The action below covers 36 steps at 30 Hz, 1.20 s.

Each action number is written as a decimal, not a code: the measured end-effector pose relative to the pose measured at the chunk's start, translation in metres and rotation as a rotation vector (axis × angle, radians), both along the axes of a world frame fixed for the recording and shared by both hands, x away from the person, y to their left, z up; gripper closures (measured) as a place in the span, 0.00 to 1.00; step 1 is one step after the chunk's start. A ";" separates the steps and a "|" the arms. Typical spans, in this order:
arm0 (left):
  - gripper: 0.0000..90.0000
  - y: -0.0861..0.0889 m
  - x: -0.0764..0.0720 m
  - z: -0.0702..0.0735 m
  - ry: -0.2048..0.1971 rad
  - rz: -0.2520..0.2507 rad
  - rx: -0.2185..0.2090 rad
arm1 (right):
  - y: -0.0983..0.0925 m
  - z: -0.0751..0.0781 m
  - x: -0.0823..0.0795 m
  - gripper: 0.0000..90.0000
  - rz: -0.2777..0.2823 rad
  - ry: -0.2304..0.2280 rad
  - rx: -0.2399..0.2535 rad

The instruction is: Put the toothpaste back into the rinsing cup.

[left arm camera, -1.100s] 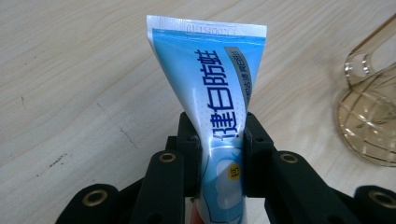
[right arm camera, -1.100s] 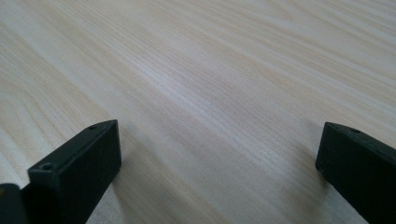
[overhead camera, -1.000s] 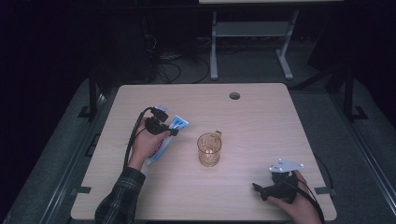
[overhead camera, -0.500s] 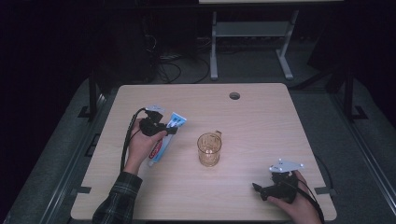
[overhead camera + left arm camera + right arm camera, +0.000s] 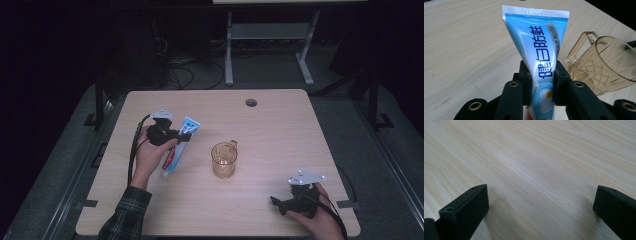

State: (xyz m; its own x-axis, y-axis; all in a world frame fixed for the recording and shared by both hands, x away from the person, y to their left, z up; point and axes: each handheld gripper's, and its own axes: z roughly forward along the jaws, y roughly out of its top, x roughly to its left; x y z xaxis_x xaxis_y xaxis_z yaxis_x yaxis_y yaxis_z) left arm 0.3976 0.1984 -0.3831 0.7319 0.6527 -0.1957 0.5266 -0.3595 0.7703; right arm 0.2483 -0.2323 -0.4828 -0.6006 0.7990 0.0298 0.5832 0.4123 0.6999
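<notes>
The left gripper (image 5: 176, 136) is seen clamped on a blue and white toothpaste tube (image 5: 179, 144); in the left gripper view the two black jaws are pressed against the tube's (image 5: 540, 62) sides at about its middle, with the flat crimped end rising beyond the jaw tips and the lower part running back under the gripper body. In the high view the tube is held over the left half of the tabletop (image 5: 280, 130), slanted, its crimped end turned toward the far edge and its other end toward the near edge beside the left hand (image 5: 150, 156). An amber transparent cup (image 5: 223, 160) with a handle is stood upright just to the right of the tube, near the middle of the tabletop and apart from it; in the left gripper view the cup (image 5: 604, 62) is seen close beside the right jaw. The right gripper (image 5: 281, 204) is kept near the near right corner, well apart from the cup, its jaws spread wide over bare wood (image 5: 536, 170) with nothing between them
</notes>
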 end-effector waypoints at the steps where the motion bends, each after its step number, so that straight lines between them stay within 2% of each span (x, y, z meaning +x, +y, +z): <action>1: 0.81 0.000 -0.001 0.001 -0.002 -0.003 -0.005 | 0.000 0.000 0.000 0.00 0.000 0.000 0.001; 11: 0.81 -0.002 -0.011 0.015 -0.046 -0.030 -0.044 | 0.000 0.000 0.000 0.00 0.000 0.000 0.001; 20: 0.81 -0.009 -0.022 0.038 -0.100 -0.058 -0.072 | 0.000 0.000 0.000 0.00 0.002 0.000 -0.001; 36: 0.81 -0.013 -0.028 0.063 -0.138 -0.090 -0.120 | 0.000 0.000 0.000 0.00 0.001 0.000 0.001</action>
State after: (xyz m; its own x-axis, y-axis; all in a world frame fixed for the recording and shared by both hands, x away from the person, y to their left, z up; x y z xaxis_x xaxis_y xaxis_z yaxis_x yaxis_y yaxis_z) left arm 0.3692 0.1857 -0.3197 0.8113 0.5618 -0.1616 0.3829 -0.3018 0.8731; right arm 0.2480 -0.2322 -0.4827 -0.6010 0.7987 0.0307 0.5832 0.4119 0.7002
